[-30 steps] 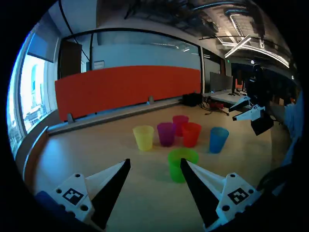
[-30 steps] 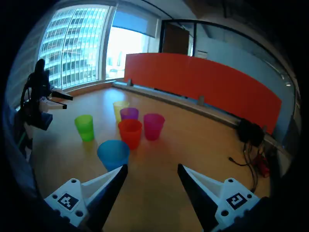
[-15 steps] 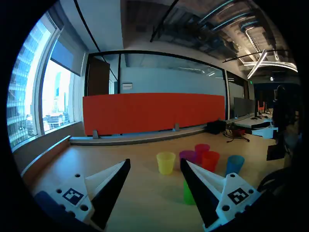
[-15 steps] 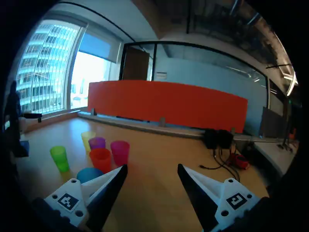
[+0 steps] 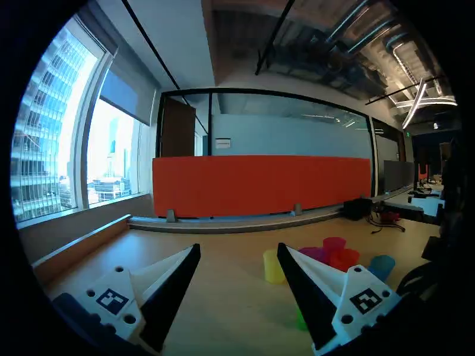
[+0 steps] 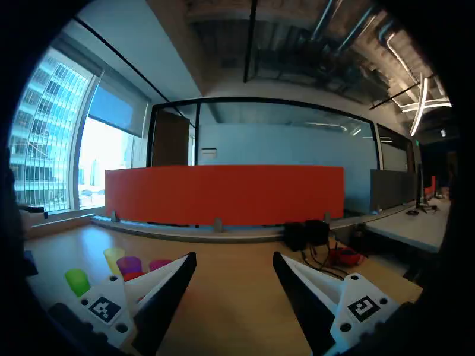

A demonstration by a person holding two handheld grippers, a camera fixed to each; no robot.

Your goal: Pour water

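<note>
The left gripper (image 5: 237, 246) is held level over the wooden table (image 5: 237, 296), its claw wide with nothing between the fingers. Just past its right finger a cluster of cups stands on the table. A yellow cup (image 5: 272, 266) is nearest the gap, then come a purple cup (image 5: 313, 251), a pink cup (image 5: 333, 242) and a red cup (image 5: 345, 257). A blue cup (image 5: 382, 266) is farthest right. A green cup (image 5: 300, 321) stands nearer and is mostly hidden behind that finger.

The right gripper (image 6: 234, 255) also has its claw wide and empty. In the right gripper view the cups sit low at the left, and its left finger covers part of the group. The green cup stands apart at the far left, the yellow and purple ones are just right of it, and pink and red show only as slivers at the finger's edge.

An orange partition (image 5: 261, 185) runs along the far side of the table, with a glass wall behind it. Tall windows (image 5: 53, 154) line the left. To the right, a black bag (image 6: 304, 232) and a tangle of cables (image 6: 343, 256) lie on the table near a white desk (image 6: 409, 225).
</note>
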